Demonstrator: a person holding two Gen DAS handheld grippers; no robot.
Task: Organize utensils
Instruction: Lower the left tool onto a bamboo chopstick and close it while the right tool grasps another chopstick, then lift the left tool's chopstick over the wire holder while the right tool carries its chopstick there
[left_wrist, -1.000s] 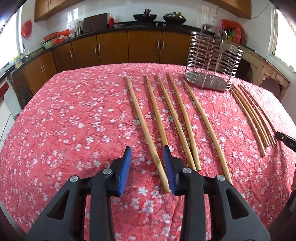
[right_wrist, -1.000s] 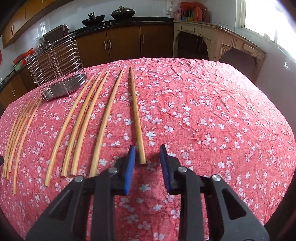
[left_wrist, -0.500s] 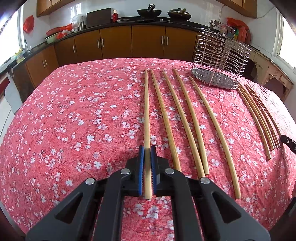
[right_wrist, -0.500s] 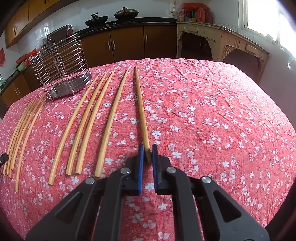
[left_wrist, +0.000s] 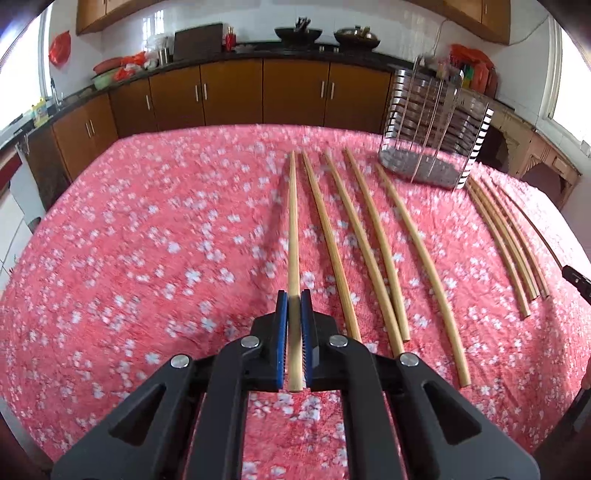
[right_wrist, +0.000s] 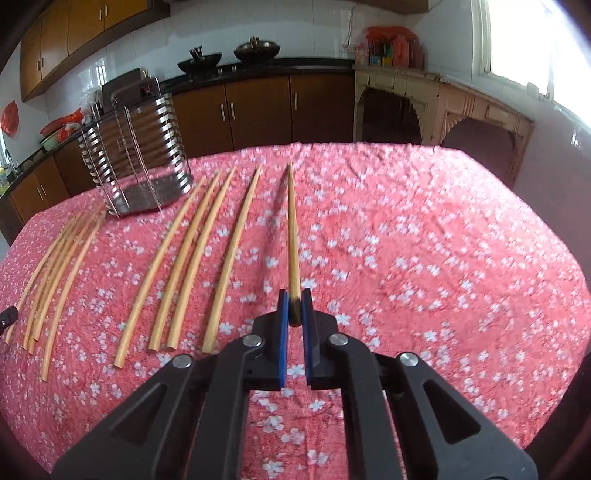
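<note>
My left gripper (left_wrist: 294, 295) is shut on a long wooden chopstick (left_wrist: 293, 229), holding its near end; the stick points away and is lifted above the cloth. My right gripper (right_wrist: 294, 295) is shut on another chopstick (right_wrist: 291, 229), also lifted, with its shadow on the cloth. Several more thick chopsticks (left_wrist: 373, 251) lie in a row, also showing in the right wrist view (right_wrist: 192, 266). A bundle of thinner sticks (left_wrist: 506, 240) lies apart, seen too in the right wrist view (right_wrist: 59, 273). A metal wire utensil holder (left_wrist: 432, 122) stands at the far side, also in the right wrist view (right_wrist: 140, 155).
The table is covered by a red floral cloth (left_wrist: 147, 258). Brown kitchen cabinets (left_wrist: 258, 92) and a counter with woks stand behind. The other gripper's tip shows at the right edge (left_wrist: 576, 280).
Both grippers closed on a chopstick each, from open a second ago, and have lifted them off the cloth. Both views have risen and are motion-blurred.
</note>
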